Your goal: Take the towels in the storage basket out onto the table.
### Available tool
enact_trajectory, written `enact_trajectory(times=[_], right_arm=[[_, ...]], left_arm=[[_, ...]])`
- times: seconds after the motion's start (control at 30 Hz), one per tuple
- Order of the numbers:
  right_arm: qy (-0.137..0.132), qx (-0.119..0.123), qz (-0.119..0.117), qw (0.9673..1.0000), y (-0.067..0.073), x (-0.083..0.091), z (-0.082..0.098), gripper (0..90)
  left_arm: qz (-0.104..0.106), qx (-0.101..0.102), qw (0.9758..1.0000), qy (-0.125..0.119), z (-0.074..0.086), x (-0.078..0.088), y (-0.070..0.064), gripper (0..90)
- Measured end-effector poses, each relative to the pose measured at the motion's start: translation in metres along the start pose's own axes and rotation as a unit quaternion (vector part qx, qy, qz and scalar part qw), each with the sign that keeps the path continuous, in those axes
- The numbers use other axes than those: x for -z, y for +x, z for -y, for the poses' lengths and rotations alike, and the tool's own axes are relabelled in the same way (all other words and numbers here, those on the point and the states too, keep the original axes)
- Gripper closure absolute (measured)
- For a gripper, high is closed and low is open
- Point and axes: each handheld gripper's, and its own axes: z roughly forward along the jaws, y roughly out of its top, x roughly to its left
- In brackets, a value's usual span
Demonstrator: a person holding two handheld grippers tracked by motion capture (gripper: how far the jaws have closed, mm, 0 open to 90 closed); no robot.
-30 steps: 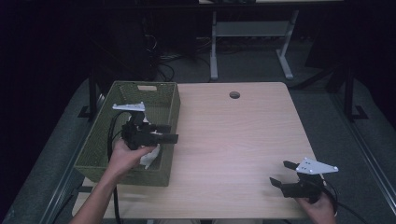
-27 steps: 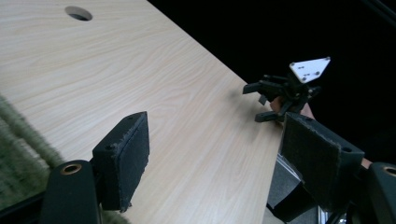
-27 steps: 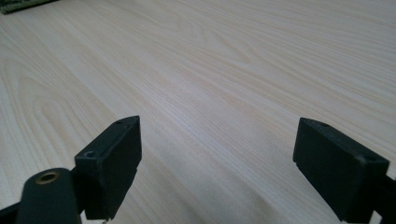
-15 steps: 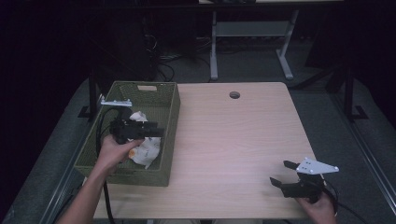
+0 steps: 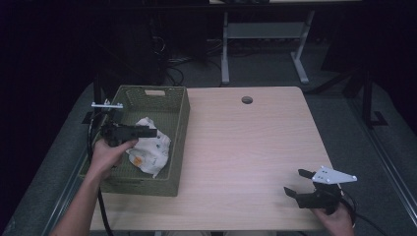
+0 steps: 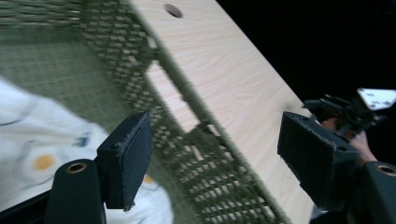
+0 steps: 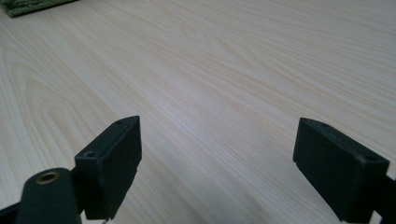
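A pale wood-grain table point(image 5: 246, 147) stands in a dark room. At its left edge, the green woven plastic basket point(image 5: 179, 123) holds a crumpled white printed cloth point(image 5: 150, 150). The left gripper point(image 5: 147, 132) hovers above that cloth, jaws spread, empty. The right gripper point(image 5: 297, 184), near the table's front right corner, gapes too.

Plenty of open tabletop point(image 5: 246, 147) is left from 12 to 9 o'clock of the right gripper point(image 5: 299, 184). At 9 o'clock, passage is blocked by the green basket's wall point(image 5: 179, 132); inside, room is taken by the white cloth point(image 5: 150, 150).
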Motion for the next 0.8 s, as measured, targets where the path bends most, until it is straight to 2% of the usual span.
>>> enact_trajectory(times=[0.1, 0.3, 0.37, 0.47, 0.6, 0.8], right_arm=[[0.0, 0.001, 0.0, 1.0, 0.0, 0.0, 0.0, 14.9], [0.0, 0.001, -0.001, 1.0, 0.0, -0.001, 0.0, 14.9], [0.0, 0.001, -0.001, 1.0, 0.0, -0.001, 0.0, 14.9], [0.0, 0.001, -0.002, 1.0, 0.0, -0.001, 0.0, 14.8], [0.001, 0.001, -0.003, 1.0, -0.001, -0.001, 0.0, 14.8], [0.003, 0.0, -0.004, 1.0, -0.001, -0.001, 0.0, 14.9]], left_arm=[[-0.012, 0.012, 0.9998, -0.004, 0.0, 0.006, 0.009, 25.6], [-0.028, 0.026, 0.9992, -0.007, 0.0, 0.01, 0.018, 25.7], [-0.038, 0.039, 0.9985, -0.01, 0.0, 0.012, 0.024, 25.8], [-0.042, 0.046, 0.998, -0.012, 0.0, 0.013, 0.027, 26.0], [-0.059, 0.056, 0.9967, -0.009, 0.001, 0.016, 0.035, 26.1], [-0.066, 0.068, 0.9955, -0.011, 0.0, 0.015, 0.041, 26.1]])
